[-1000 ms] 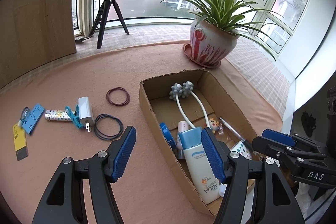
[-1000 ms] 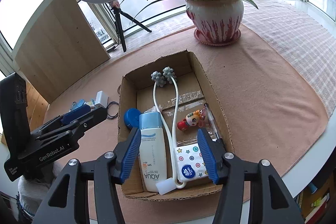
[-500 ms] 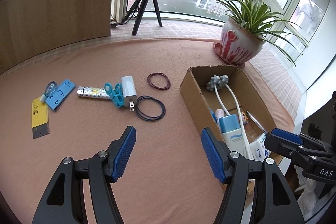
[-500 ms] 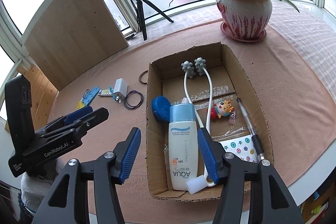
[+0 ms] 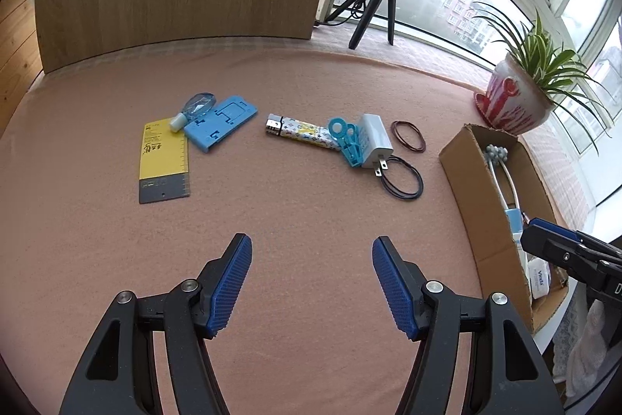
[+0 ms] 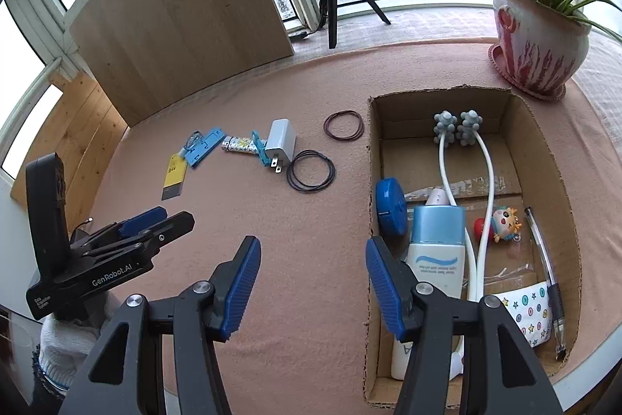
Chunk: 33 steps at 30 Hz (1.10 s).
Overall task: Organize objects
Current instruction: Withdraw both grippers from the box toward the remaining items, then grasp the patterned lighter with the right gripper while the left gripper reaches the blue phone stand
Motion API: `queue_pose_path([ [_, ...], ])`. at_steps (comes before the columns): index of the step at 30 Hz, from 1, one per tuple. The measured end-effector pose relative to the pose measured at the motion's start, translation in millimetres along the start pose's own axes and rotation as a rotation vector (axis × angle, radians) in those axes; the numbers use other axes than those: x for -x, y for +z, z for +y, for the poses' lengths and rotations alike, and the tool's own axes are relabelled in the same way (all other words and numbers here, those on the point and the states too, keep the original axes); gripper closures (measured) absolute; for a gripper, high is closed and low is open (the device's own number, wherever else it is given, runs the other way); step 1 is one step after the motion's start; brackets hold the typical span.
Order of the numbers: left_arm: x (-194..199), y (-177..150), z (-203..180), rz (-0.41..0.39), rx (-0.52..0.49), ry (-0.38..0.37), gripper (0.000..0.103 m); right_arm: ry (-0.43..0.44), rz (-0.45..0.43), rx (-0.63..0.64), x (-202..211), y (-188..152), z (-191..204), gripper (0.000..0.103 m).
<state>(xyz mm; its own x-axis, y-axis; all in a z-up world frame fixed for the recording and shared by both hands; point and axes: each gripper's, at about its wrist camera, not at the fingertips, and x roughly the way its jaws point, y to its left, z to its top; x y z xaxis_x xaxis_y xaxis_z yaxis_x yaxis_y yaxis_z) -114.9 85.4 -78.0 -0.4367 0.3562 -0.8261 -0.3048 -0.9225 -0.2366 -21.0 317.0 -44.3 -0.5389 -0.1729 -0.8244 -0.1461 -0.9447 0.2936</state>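
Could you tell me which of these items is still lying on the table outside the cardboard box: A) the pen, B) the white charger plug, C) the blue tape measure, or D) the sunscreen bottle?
B: the white charger plug lies on the pink tablecloth left of the cardboard box, beside the black hair ties.

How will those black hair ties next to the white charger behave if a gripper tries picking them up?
The black hair ties look like thin loose loops lying flat on the cloth, so they would probably flop and sag. Being several rings, they may separate. The charger prongs touch them and might get nudged.
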Motion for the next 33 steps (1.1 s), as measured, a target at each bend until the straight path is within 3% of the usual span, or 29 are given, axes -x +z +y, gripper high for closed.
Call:
queue_pose_path([
  [11,-7.8,6.4,63.6,0.005,0.099,0.084,0.035,0.014,0.043,0.039,-47.8,36.4,26.8,0.051],
  [21,-14.9,19.5,105.4,0.003,0.162,0.126,0.035,0.089,0.054,0.087,-82.2,74.9,61.4,0.055],
  [27,-22.9,28.7,121.8,0.006,0.185,0.134,0.035,0.121,0.113,0.092,-124.7,101.4,80.3,0.062],
  [33,-36.9,41.8,128.7,0.023,0.192,0.140,0.035,0.113,0.180,0.095,-169.7,121.4,91.5,0.062],
])
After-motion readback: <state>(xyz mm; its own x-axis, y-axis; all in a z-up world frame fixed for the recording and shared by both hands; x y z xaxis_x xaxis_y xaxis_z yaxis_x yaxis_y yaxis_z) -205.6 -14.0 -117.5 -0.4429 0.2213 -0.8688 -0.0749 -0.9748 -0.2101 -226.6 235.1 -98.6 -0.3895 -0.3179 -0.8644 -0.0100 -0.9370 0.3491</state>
